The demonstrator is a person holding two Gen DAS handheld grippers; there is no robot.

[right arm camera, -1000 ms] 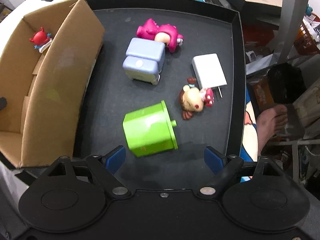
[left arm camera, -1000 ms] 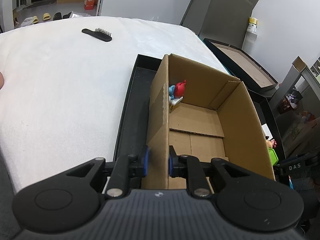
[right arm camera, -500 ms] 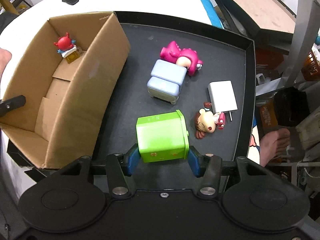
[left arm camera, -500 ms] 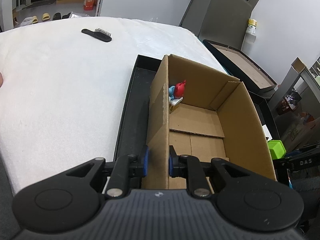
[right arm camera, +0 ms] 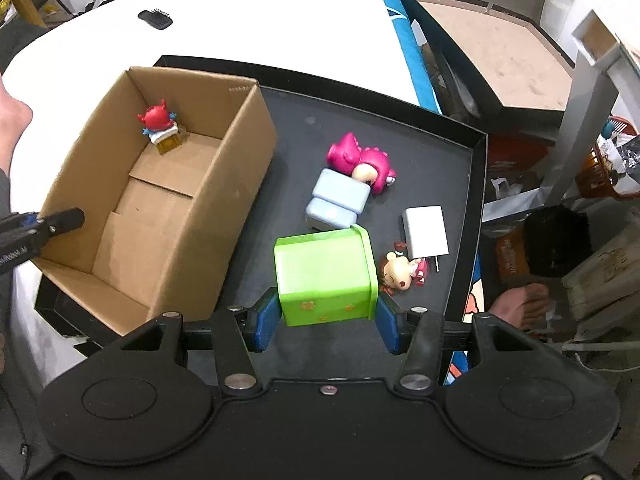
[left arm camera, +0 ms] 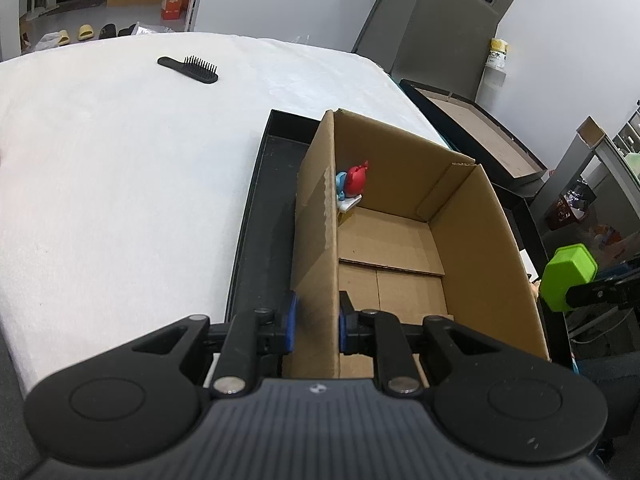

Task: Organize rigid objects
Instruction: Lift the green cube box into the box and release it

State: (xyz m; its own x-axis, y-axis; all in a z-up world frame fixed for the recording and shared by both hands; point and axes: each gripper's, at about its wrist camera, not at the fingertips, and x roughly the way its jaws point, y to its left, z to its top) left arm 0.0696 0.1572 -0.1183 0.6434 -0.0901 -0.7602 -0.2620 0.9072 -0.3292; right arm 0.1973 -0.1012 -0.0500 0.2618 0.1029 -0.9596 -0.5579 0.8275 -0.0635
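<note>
My right gripper is shut on a green plastic box and holds it above the black tray. On the tray below lie a pink figure, a pale blue block, a white charger and a small doll. My left gripper is shut on the left wall of the open cardboard box, which holds a red figure in its far corner. In the left wrist view the green box hangs beyond the box's right wall.
A black hairbrush lies far off on the white tabletop. A bare foot stands on the floor right of the tray. Another tray and clutter lie to the right. A hand shows at the left edge.
My right gripper closed on the green box and lifted it off the tray, so the scene below looks farther away. The left gripper stayed clamped on the box wall.
</note>
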